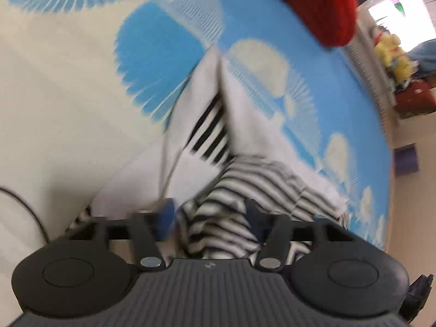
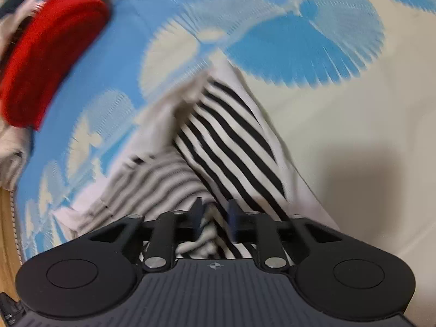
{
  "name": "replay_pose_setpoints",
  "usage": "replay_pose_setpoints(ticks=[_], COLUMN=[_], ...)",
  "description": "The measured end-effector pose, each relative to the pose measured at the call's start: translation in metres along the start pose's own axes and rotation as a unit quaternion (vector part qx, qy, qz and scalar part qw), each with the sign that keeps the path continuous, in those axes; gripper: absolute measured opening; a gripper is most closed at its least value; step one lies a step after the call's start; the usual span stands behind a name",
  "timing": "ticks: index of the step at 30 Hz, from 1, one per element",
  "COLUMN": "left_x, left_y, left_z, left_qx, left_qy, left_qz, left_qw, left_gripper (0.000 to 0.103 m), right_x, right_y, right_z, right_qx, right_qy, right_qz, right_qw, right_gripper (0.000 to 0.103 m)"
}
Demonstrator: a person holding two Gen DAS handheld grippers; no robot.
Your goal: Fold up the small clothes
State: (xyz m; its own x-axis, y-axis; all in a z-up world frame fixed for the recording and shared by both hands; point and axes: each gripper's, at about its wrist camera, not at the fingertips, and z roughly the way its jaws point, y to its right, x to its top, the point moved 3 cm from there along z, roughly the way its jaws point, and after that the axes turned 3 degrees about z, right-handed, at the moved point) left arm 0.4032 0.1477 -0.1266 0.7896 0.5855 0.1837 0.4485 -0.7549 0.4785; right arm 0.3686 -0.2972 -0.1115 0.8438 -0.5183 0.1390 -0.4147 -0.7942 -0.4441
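Both grippers, left (image 1: 209,215) and right (image 2: 214,218), are clamped on the striped garment (image 2: 231,147) over the blue-patterned sheet (image 2: 286,46)

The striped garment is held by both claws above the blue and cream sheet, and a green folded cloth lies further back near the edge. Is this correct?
Not quite: the folded cloth is red, not green, as the right wrist view shows. The rest stands: the left claw and the right claw both hold the striped garment above the blue and cream sheet.
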Motion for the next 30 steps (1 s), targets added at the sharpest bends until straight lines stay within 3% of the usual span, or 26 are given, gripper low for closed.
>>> replay_pose_setpoints(ticks=[1,4,7,8,9,12,14,15,17,18,19,21,23,24,26,28,30], left_x=[0.001,-0.001,-0.001,0.0,0.001,0.008,0.009,0.008,0.003,0.001,0.002,0.005,0.005,0.004,-0.003,-0.016,-0.03], left_y=[0.003,-0.003,0.0,0.003,0.006,0.025,0.029,0.026,0.013,0.007,0.007,0.017,0.036,0.047,0.064,0.078,0.088], left_z=[0.002,0.004,0.008,0.006,-0.003,-0.025,-0.027,-0.021,-0.005,0.0,0.001,-0.011,-0.027,-0.032,-0.033,-0.021,-0.007], left_qx=[0.002,0.026,0.025,0.023,0.014,-0.032,-0.024,-0.001,0.054,0.078,0.078,0.064,0.045,0.028,-0.025,-0.077,-0.088], left_qy=[-0.001,-0.016,-0.025,-0.018,0.002,0.059,0.069,0.056,0.016,0.005,0.007,0.038,0.079,0.093,0.084,0.043,0.008], left_qz=[-0.001,-0.016,-0.009,0.005,0.019,0.056,0.077,0.081,0.069,0.064,0.064,0.074,0.107,0.126,0.153,0.163,0.176], left_qw=[1.0,0.9994,0.9993,0.9996,0.9997,0.9962,0.9944,0.9952,0.996,0.9949,0.9949,0.9945,0.9901,0.9872,0.9843,0.9827,0.9805], left_gripper=[0.065,0.06,0.023,0.009,0.009,0.009,0.009,0.009,0.01,0.017,0.018,0.024,0.036,0.037,0.044,0.053,0.06], right_x=[0.002,-0.003,-0.016,-0.018,-0.021,-0.013,-0.007,-0.005,-0.006,-0.009,-0.013,-0.013,-0.007,-0.004,-0.001,-0.002,-0.008], right_y=[-0.004,-0.006,-0.002,-0.002,-0.004,-0.009,-0.012,-0.006,0.012,0.021,0.028,0.025,0.007,-0.002,-0.021,-0.036,-0.041], right_z=[0.0,0.011,0.031,0.035,0.033,0.005,-0.012,-0.011,0.008,0.019,0.027,0.02,0.0,-0.01,-0.028,-0.028,-0.014], right_qx=[0.004,-0.004,-0.005,-0.007,-0.007,0.038,0.037,0.026,-0.006,-0.025,-0.044,-0.058,-0.068,-0.067,-0.047,0.003,0.045], right_qy=[0.002,-0.012,-0.044,-0.046,-0.037,0.034,0.077,0.073,0.02,-0.01,-0.032,-0.009,0.054,0.09,0.142,0.122,0.061], right_qz=[-0.011,-0.023,-0.017,-0.021,-0.022,-0.002,-0.015,-0.004,0.034,0.05,0.061,0.051,0.002,-0.024,-0.076,-0.112,-0.118], right_qw=[1.0,1.0,0.999,0.999,0.999,0.999,0.996,0.997,0.999,0.998,0.997,0.997,0.996,0.993,0.986,0.986,0.99], right_gripper=[0.038,0.04,0.039,0.021,0.007,0.004,0.004,0.004,0.007,0.01,0.018,0.026,0.028,0.03,0.036,0.038,0.04])
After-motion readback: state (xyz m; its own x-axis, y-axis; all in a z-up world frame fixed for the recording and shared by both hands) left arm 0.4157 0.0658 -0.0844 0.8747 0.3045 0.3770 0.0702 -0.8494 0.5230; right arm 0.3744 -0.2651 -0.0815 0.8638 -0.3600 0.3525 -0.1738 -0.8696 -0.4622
